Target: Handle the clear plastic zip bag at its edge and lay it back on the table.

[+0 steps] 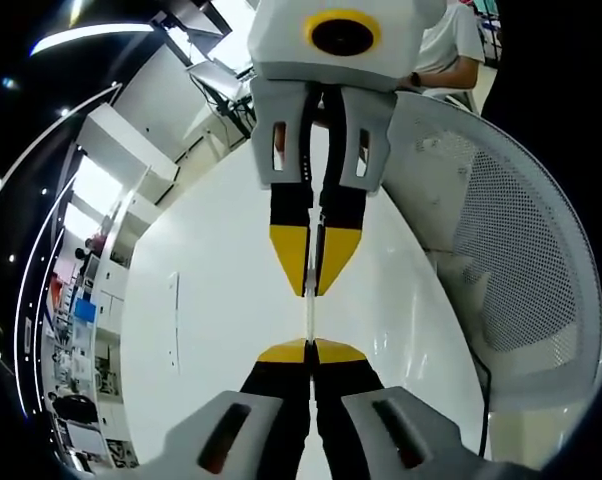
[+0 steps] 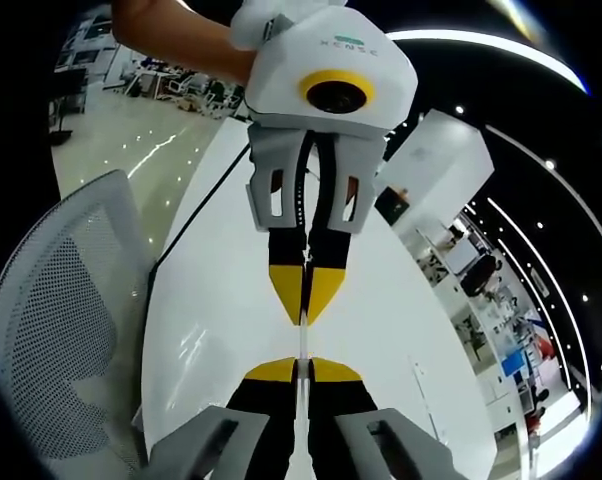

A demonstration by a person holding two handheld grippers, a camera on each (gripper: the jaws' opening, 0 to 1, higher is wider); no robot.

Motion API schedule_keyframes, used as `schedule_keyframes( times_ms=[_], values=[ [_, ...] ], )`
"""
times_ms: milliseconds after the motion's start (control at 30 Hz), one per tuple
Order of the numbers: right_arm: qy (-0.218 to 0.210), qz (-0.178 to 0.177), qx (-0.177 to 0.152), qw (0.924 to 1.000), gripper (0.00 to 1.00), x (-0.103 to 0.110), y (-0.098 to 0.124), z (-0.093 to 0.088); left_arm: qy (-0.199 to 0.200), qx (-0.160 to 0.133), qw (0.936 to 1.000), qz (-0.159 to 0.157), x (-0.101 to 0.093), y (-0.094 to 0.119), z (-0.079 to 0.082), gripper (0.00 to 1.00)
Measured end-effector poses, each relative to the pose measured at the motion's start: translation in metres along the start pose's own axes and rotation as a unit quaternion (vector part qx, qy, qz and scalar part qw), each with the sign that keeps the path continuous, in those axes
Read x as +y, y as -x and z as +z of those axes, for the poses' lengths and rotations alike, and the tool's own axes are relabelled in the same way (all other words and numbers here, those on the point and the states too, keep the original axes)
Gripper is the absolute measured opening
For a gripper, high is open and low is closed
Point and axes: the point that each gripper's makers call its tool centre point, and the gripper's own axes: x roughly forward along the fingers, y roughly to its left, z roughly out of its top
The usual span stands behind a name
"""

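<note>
Clearly, the clear plastic zip bag (image 1: 309, 315) is seen edge-on as a thin pale strip stretched between the two grippers, held above the white table (image 1: 211, 300). In the left gripper view, the left gripper (image 1: 310, 352) is pressed together on the near edge of the bag, its yellow tips meeting on the strip, while the right gripper (image 1: 315, 285) is seen opposite, pinching the far edge. In the right gripper view, the same strip (image 2: 302, 340) is pinched by the right gripper (image 2: 302, 368) below and the left gripper (image 2: 304, 312) above. A white mesh chair (image 1: 511, 260) is seen beside the table.
</note>
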Motion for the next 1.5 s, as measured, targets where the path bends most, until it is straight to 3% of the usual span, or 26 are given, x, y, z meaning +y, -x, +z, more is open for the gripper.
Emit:
schedule_keyframes(
  times_ms=[1500],
  values=[
    [-0.001, -0.003, 0.002, 1.0000, 0.00, -0.0013, 0.0034, -0.0037, 0.003, 0.003, 1.0000, -0.002, 0.0005, 0.0013, -0.0037, 0.00]
  ],
)
